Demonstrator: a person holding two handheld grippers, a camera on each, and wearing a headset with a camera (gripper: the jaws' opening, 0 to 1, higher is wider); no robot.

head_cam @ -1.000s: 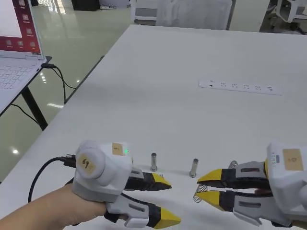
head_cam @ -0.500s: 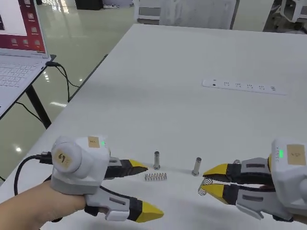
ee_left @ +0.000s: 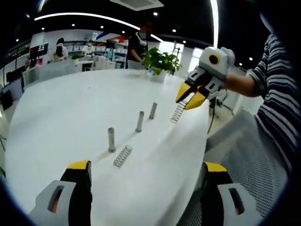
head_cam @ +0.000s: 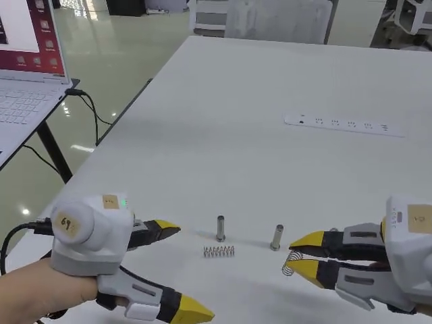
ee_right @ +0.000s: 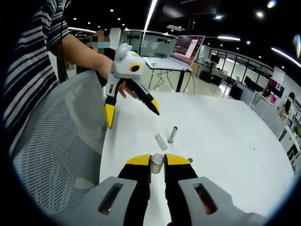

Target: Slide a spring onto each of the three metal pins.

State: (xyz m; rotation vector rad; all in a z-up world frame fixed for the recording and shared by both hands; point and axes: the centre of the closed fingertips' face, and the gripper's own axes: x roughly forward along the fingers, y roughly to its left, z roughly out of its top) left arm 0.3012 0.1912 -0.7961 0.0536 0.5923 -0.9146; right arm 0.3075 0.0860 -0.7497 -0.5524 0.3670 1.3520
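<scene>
Right tongs [head_cam: 302, 254] clamped on a spring [head_cam: 290, 264]; left tongs [head_cam: 183, 270] apart; loose spring [head_cam: 219, 251] on the bench [head_cam: 270, 135] at 6 o'clock of a pin [head_cam: 221, 228].

I work at a white table [head_cam: 270, 88]; a laptop [head_cam: 20, 101] stands left over glossy floor [head_cam: 115, 40], strip lights [ee_right: 151, 14] overhead, mesh chair [ee_right: 56, 141] beside.

- Left gripper [head_cam: 194, 271]: black jaws tipped yellow on grey slotted arms; behind the jaws sits a rounded white housing [head_cam: 91, 236] — tan sticker [head_cam: 67, 225] marked "69", small green light [head_cam: 123, 202].
- Black cable [head_cam: 20, 233] leaves the housing's rear.
- Right gripper [head_cam: 293, 254]: same colours, tan label [head_cam: 418, 219] behind the jaws.
- Sleeve [ee_left: 277, 70]: dark-and-light stripes.
</scene>
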